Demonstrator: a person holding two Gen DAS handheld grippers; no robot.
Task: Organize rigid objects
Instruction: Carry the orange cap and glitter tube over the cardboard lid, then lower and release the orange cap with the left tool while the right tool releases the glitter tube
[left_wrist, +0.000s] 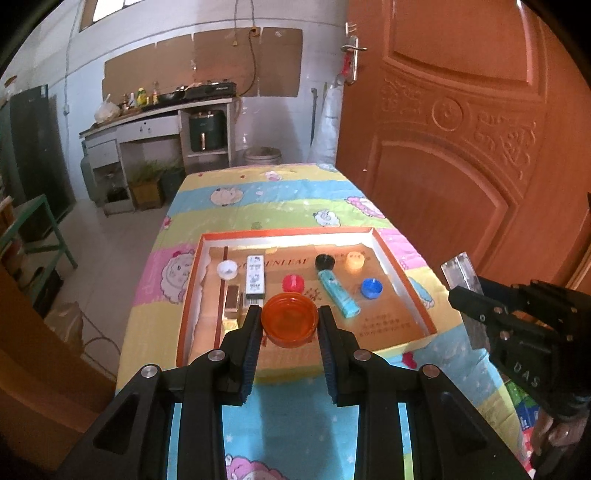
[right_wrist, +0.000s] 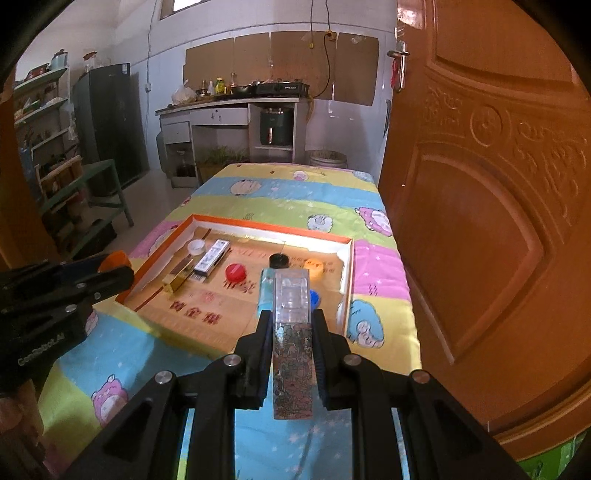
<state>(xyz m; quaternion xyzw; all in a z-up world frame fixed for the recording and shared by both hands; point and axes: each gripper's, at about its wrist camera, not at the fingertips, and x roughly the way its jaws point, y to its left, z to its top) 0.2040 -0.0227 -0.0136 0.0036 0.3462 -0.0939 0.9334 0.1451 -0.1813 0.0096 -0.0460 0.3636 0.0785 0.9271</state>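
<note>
counter (left_wrist: 295, 199), cartoon cloth, carries my orange-rimmed tray (left_wrist: 402, 258) | left tongs (left_wrist: 290, 317) clamp an orange lid (left_wrist: 290, 319) above the tray's near edge | right tongs (right_wrist: 291, 332) grip a clear rectangular bottle (right_wrist: 291, 314) over the tray's near right corner | red cap (left_wrist: 293, 283) lies mid-tray

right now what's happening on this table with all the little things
A person is sorting small items into an orange-rimmed tray on a cartoon-print cloth. The left tool is shut on an orange lid, held over the tray's near edge. The right tool is shut on a clear patterned block. Already in the tray: red cap, blue cap, black cap, a teal tube and a white box.
</note>
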